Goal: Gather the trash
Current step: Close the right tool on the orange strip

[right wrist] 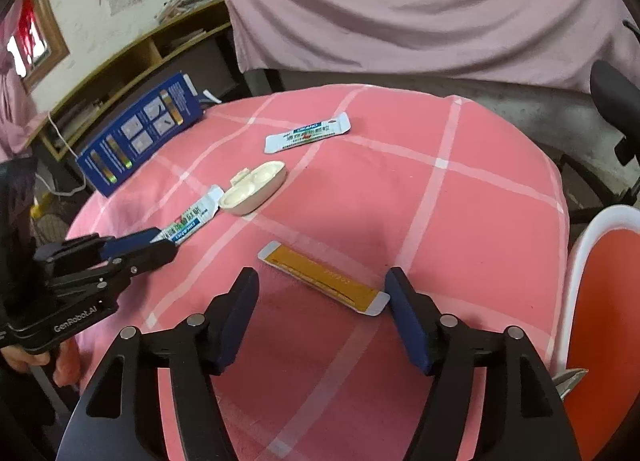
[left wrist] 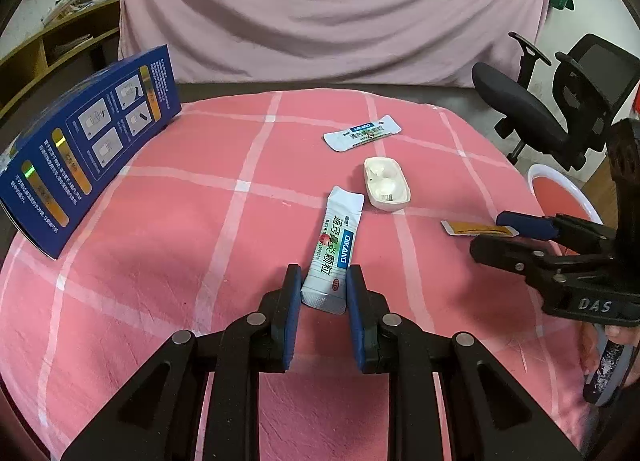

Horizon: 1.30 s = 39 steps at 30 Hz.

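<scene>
Sachets everywhere, and we have both hands busy: our left gripper (left wrist: 323,288) is clamped on the near end of the white sachet (left wrist: 334,251), pads pressed to its two sides, the rest of it lying out toward the middle of the surface (left wrist: 160,221). Our right gripper (right wrist: 322,293) stands with jaws apart around the orange sachet (right wrist: 324,279), which lies flat near the right edge, one pad just beside its pale end, neither pad pressing. To do this well, we judge, we should centre the flat strip between the pads, come low and close firmly, since thin foil slips. A second white sachet (left wrist: 362,132) waits toward the far edge. Containers: the small white case (left wrist: 386,183) lies open mid-surface, its hollows apparently empty; the white-rimmed bin (right wrist: 600,301) sits off the right edge, contents unclear.
</scene>
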Motion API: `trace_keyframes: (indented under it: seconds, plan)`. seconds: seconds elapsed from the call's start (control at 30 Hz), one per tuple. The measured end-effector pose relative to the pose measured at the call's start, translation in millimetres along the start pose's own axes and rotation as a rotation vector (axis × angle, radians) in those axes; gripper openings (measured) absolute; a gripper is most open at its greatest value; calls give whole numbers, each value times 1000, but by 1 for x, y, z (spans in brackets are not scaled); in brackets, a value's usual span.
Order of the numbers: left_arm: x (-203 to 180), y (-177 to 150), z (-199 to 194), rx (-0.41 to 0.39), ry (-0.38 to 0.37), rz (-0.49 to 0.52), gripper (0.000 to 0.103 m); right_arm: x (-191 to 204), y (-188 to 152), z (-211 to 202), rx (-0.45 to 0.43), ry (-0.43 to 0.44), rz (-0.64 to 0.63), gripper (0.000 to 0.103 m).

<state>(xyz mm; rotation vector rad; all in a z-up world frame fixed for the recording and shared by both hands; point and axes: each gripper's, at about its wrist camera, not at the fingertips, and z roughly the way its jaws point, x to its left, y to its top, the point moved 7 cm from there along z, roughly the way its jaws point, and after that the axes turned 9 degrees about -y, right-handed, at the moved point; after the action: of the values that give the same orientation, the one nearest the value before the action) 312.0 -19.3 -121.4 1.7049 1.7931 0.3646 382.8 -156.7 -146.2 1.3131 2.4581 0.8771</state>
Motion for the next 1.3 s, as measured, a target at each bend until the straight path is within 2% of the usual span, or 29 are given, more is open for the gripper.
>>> trace_keyframes:
  seconds: [0.03, 0.1, 0.13, 0.17, 0.23, 0.27, 0.3, 0.4, 0.57, 0.73, 0.93, 1.07, 1.17, 1.3]
  plan:
    - [-1, -1, 0, 1, 1, 0, 19, -1, 2, 3, 5, -29, -2, 59]
    - [-2, -2, 2, 6, 9, 5, 19, -4, 3, 6, 9, -61, 5, 45]
    - [-3, -2, 2, 8, 18, 12, 19, -7, 3, 6, 8, -68, 13, 42]
    - [-4, -1, 4, 10, 26, 19, 19, -9, 3, 6, 7, -70, 22, 35]
    - [-5, -2, 5, 11, 41, 33, 19, -12, 3, 4, 2, -65, 36, 27]
    - [-6, -1, 6, 12, 44, 36, 19, -13, 3, 3, -3, -64, 41, 18]
    - [-6, -2, 6, 10, 47, 40, 19, -13, 3, 2, -6, -62, 44, 14]
    - [-4, -3, 4, 0, 59, 52, 19, -14, 3, -2, -21, -47, 57, 8]
    - [-16, -11, -4, -29, 86, 95, 18, -13, 2, -13, -67, -11, 85, 6]
    - [-25, -14, -4, -41, 89, 106, 18, -6, 0, -21, -96, -9, 56, 6]
    - [-25, -16, -3, -44, 84, 88, 18, -11, -6, -19, -65, -8, 74, 7]
    - [-23, -13, -5, -49, 71, 64, 18, -12, -3, -14, -51, -17, 76, 13]
    - [-19, -10, -5, -45, 39, 30, 18, -7, 3, -12, -55, -13, 67, 29]
    - [-17, -10, -7, -46, 11, 0, 18, -4, 14, -5, -53, -10, 65, 30]
